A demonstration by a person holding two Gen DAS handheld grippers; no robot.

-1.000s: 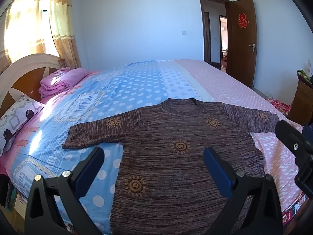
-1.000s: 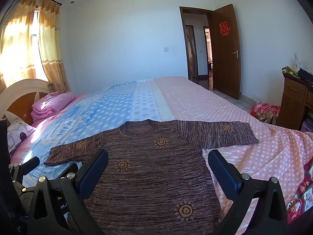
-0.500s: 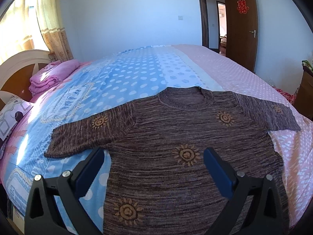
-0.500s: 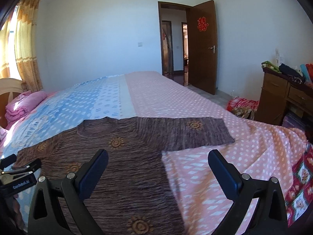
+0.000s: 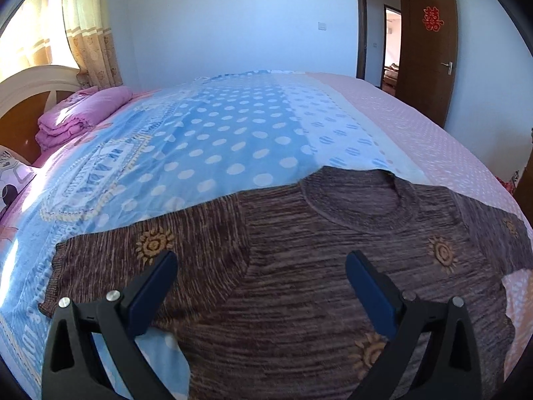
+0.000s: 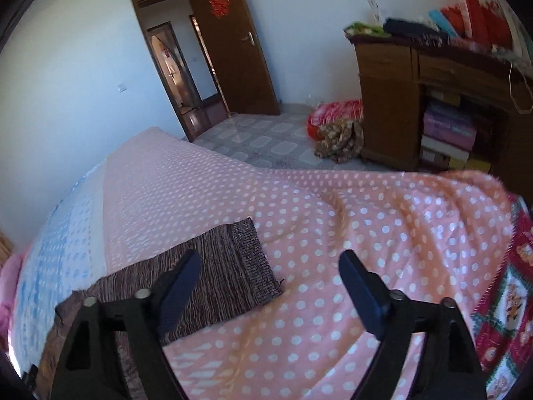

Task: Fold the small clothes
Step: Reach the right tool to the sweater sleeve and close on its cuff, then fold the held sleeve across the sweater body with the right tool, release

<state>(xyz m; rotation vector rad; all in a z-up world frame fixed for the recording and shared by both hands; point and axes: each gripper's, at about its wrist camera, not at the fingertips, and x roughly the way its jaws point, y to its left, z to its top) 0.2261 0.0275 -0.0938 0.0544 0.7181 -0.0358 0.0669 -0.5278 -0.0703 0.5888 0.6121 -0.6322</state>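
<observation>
A brown knit sweater with orange sun motifs lies flat, face up, on the bed, sleeves spread out. My left gripper is open and empty, low over the sweater near its left shoulder and left sleeve. My right gripper is open and empty above the sweater's right sleeve, whose cuff end lies between the fingers on the pink dotted cover.
The bed has a blue dotted cover on the left and a pink dotted cover on the right. Folded pink bedding sits by the headboard. A wooden desk and a red bundle stand beyond the bed's right side.
Both grippers have moved forward and lower toward the sweater. The right gripper has swung right, from the sweater's body to its right sleeve. Both stay open.
</observation>
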